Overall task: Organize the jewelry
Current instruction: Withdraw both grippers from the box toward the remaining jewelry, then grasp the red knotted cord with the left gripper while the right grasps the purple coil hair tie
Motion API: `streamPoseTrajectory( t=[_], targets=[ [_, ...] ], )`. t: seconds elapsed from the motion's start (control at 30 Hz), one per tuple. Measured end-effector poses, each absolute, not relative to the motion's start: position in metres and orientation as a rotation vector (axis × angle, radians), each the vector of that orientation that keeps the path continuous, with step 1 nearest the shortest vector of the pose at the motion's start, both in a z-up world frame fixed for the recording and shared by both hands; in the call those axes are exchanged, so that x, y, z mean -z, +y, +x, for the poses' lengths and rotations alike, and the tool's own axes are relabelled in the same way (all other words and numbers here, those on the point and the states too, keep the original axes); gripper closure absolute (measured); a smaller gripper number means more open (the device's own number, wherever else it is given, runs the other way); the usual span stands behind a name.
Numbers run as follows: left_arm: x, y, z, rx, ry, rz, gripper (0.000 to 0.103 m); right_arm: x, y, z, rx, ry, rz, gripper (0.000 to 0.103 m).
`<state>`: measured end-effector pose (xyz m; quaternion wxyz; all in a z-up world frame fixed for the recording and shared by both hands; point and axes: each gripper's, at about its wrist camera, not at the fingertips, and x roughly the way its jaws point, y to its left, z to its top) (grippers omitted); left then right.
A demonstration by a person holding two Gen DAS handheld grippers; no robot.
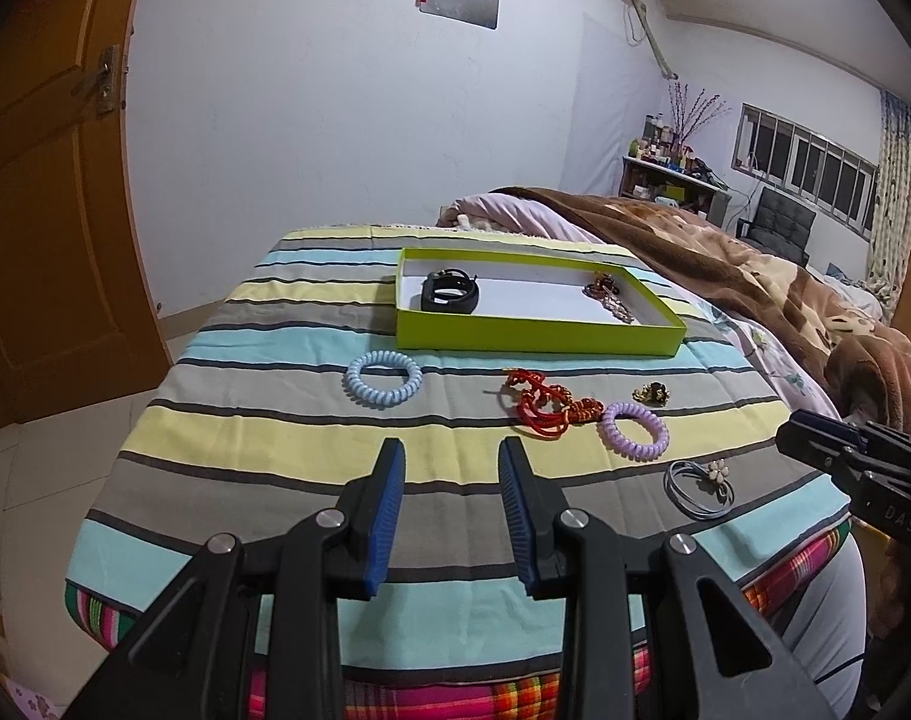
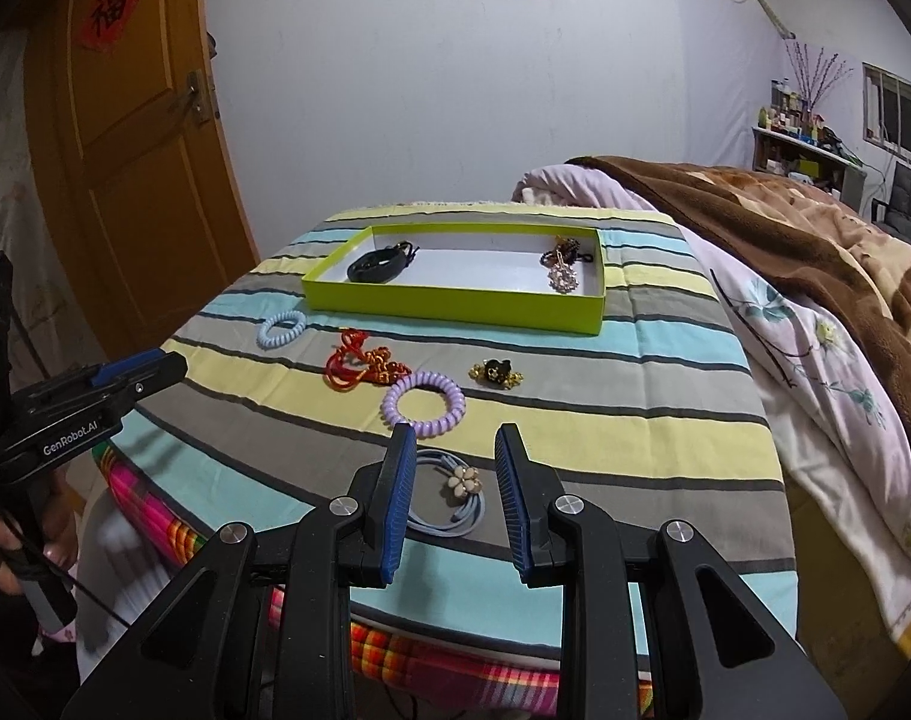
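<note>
A lime-green tray (image 1: 533,333) (image 2: 455,300) sits on the striped cloth and holds a black bracelet (image 1: 449,291) (image 2: 380,264) and a beaded ornament (image 1: 608,297) (image 2: 560,267). Loose on the cloth lie a blue coil hair tie (image 1: 383,378) (image 2: 282,329), a red cord knot (image 1: 542,405) (image 2: 362,366), a purple coil tie (image 1: 633,427) (image 2: 424,403), a gold-black clip (image 1: 652,393) (image 2: 496,373) and a grey flower hair band (image 1: 701,486) (image 2: 455,492). My left gripper (image 1: 452,456) is open and empty. My right gripper (image 2: 455,444) is open, with the flower band between its fingers.
The cloth-covered table (image 1: 215,420) stands next to a bed with a brown blanket (image 1: 725,264) (image 2: 815,252) on the right. A wooden door (image 1: 47,210) (image 2: 143,168) is at the left. Each gripper shows at the edge of the other's view.
</note>
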<state>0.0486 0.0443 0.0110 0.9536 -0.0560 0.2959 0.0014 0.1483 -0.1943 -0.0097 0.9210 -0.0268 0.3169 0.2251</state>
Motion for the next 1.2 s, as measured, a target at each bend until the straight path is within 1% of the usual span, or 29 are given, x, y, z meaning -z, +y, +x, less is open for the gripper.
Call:
streamPoseTrajectory(
  t=[0.47,0.93,1.2],
  targets=[
    [-0.007,0.04,0.065,0.024,0.628,-0.119,0.069,0.015,-0.195,0.161,-0.436,0.674,-0.052,0.075],
    [-0.002,0.02,0.104,0.105,0.667,-0.1,0.069,0.028,-0.183,0.187,-0.452,0.722,-0.05,0.075],
    [0.009,0.015,0.132,0.114,0.716,-0.065,0.069,0.038,-0.176,0.204,-0.47,0.758,-0.048,0.075]
  ],
)
